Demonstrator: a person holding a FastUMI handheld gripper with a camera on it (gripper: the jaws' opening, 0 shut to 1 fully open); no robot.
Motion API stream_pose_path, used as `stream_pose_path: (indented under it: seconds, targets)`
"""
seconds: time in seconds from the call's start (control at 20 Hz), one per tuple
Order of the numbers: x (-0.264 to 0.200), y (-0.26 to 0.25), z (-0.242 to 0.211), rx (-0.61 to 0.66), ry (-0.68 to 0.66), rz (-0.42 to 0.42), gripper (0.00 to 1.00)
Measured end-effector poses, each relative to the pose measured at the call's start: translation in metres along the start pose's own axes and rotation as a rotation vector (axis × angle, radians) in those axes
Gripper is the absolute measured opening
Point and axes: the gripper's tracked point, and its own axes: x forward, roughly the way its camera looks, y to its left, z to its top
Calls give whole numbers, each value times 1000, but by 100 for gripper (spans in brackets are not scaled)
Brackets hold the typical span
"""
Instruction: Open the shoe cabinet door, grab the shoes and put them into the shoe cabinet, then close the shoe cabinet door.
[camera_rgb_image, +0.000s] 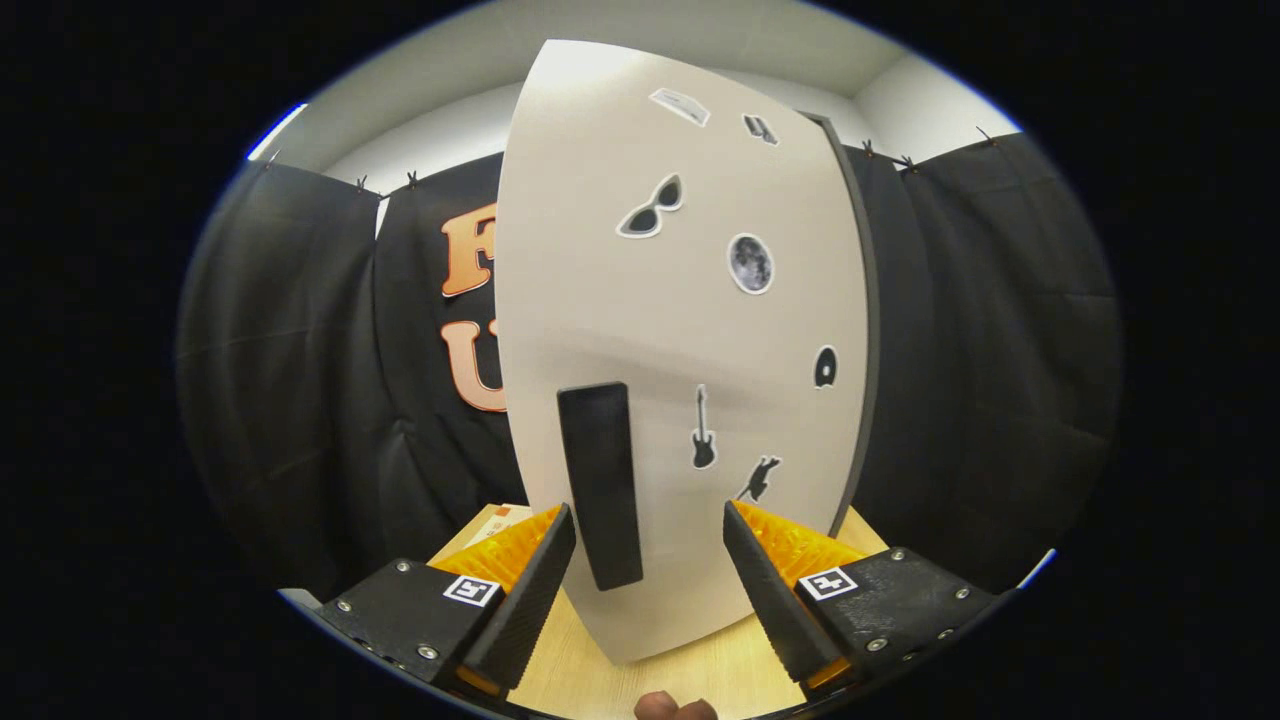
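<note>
Door handle dead ahead, upright, between spread fingers.
The hand-held gripper (648, 525) gapes empty; the handle (600, 485) on the cabinet door (680, 330) runs 12-to-6, nearer the left finger.

Seven stickers sit on the pale cabinet door (600, 250): a sunglasses sticker (650, 208) in the upper middle, a round moon sticker (750, 263) just below and right of it, a pale rectangular sticker (680, 106) and a small dark sticker (760, 128) near the top edge, a disc-shaped sticker (825, 367) by the right edge, and a guitar sticker (703, 430) and a dark animal silhouette (760, 478) low down. Black cloth (280, 380) hangs on both sides, held by small clips (410, 180) along its top edge, with white wall (430, 140) above. Below lies a light wooden surface (700, 670), and a pale cardboard piece (505, 520) rests towards its left edge
</note>
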Motion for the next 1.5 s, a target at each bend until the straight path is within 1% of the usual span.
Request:
stream_pose_path:
  seconds: [0.1,0.15,0.2,0.5,0.8,1.1,1.5]
  targets:
    - [13,8,1,-14,-4,11,93]
    - [19,4,3,-23,-9,10,92]
    - [27,4,1,-26,1,11,93]
    - [69,23,5,13,1,75,93]
    - [106,35,10,-7,-3,115,93]
    - [114,30,5,-43,-11,86,95]
    - [115,31,7,-6,-10,81,97]
